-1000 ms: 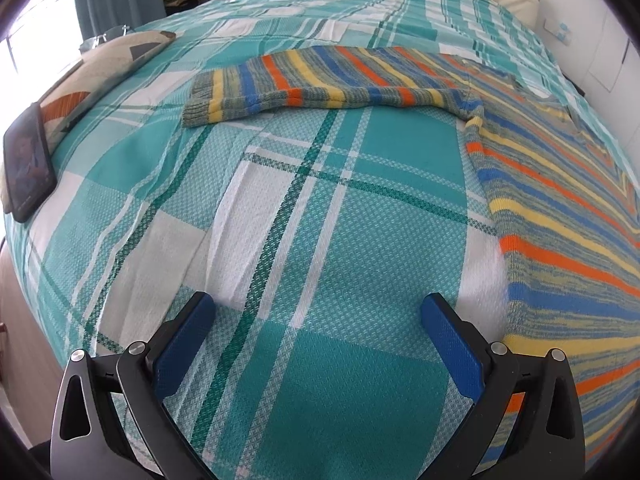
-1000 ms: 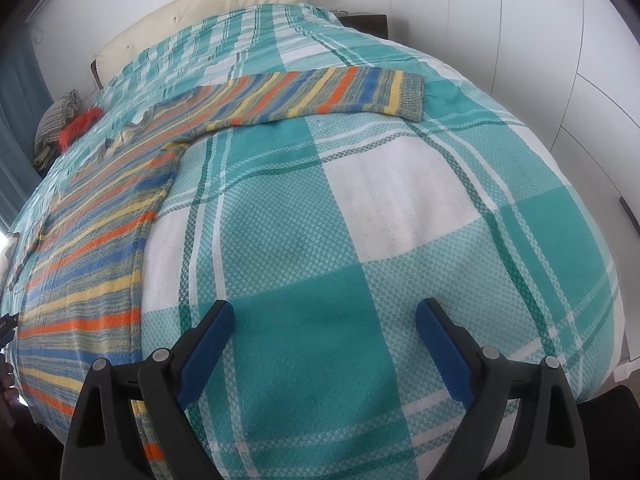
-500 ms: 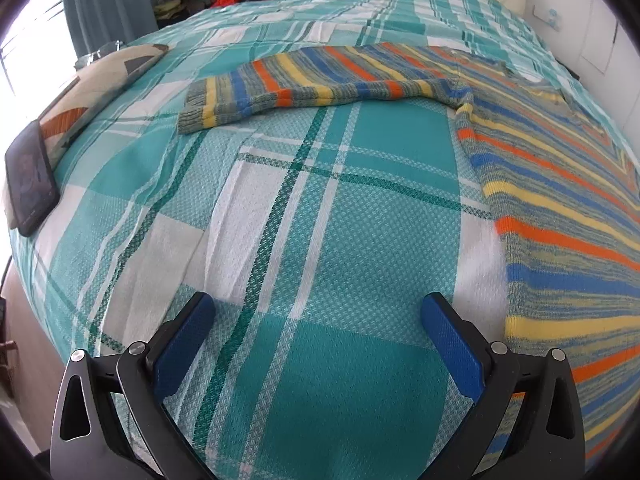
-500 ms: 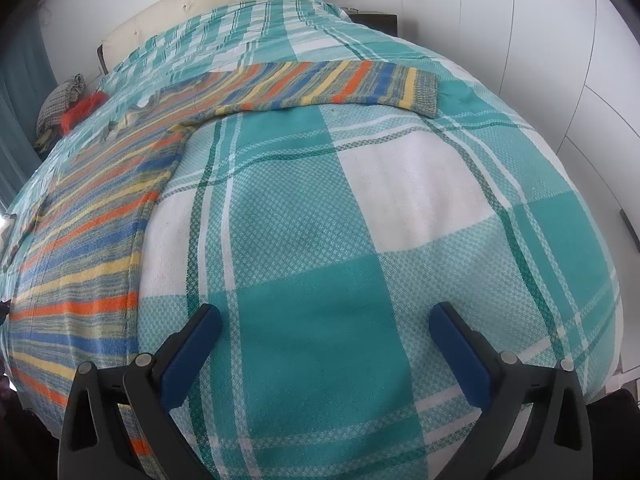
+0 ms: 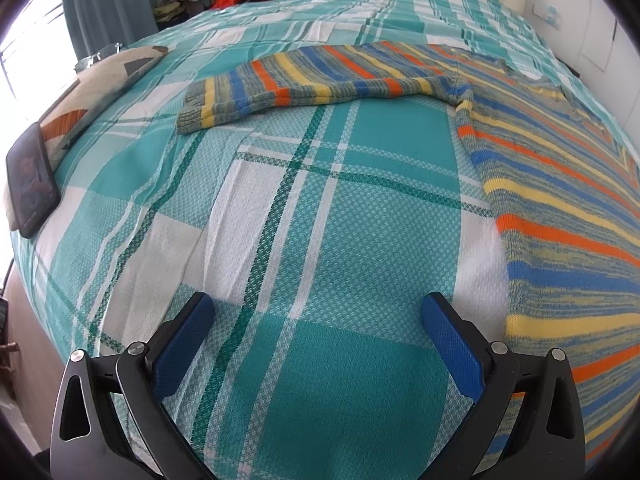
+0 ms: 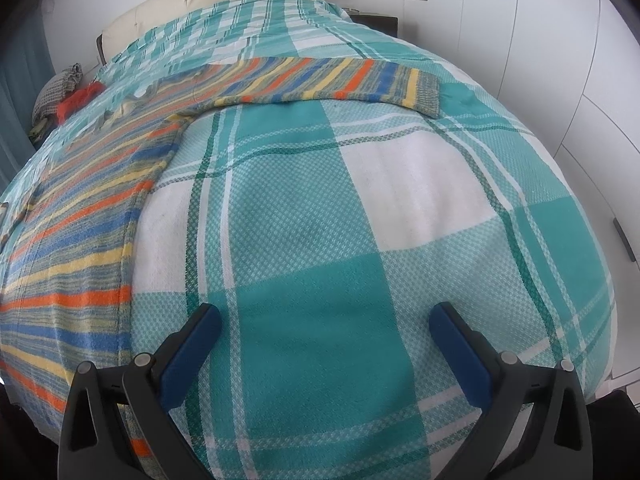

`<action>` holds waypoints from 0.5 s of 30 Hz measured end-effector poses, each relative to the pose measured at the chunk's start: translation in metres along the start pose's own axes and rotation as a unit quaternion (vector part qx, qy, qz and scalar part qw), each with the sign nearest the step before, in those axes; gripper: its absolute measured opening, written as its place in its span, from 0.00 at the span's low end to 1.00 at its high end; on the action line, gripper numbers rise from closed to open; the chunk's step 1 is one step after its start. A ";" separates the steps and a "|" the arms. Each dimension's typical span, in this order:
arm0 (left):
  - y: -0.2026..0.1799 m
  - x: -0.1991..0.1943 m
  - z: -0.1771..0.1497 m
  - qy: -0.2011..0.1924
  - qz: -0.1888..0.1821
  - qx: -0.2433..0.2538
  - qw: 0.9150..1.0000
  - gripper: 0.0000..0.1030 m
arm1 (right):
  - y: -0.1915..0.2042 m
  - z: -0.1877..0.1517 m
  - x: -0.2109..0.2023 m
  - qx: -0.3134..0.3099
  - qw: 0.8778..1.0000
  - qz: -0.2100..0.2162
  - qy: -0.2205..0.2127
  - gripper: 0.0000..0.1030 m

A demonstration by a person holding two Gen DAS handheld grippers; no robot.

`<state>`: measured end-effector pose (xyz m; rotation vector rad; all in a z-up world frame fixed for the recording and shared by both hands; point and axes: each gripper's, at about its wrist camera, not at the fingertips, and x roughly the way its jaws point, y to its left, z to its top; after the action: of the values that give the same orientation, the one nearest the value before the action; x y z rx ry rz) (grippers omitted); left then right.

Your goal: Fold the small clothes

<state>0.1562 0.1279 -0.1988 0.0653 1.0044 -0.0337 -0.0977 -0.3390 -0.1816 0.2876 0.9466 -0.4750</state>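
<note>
A striped sweater (image 5: pixel 560 184) lies flat on the plaid bed (image 5: pixel 320 240); left tool (image 5: pixel 318 332) and right tool (image 6: pixel 326 340) gape wide, both empty.

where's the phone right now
Only the left wrist view shows it: the phone lies at the far left edge of the bed, leaning on a patterned cushion, well left of the striped sweater's sleeve cuff.

White cupboards (image 6: pixel 560 80), perhaps; bright window (image 5: pixel 24 40).
</note>
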 end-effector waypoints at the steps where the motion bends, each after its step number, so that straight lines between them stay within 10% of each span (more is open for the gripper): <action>1: 0.000 0.000 0.000 -0.001 0.001 0.000 1.000 1.00 | 0.000 0.000 0.000 -0.001 1.000 -0.002 0.000 1.00; 15: -0.002 -0.001 -0.001 -0.005 0.003 0.001 1.000 1.00 | 0.005 -0.002 0.002 -0.009 1.000 -0.016 -0.002 1.00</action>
<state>0.1544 0.1260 -0.1988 0.0712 0.9938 -0.0292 -0.0955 -0.3339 -0.1848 0.2545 0.9527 -0.4956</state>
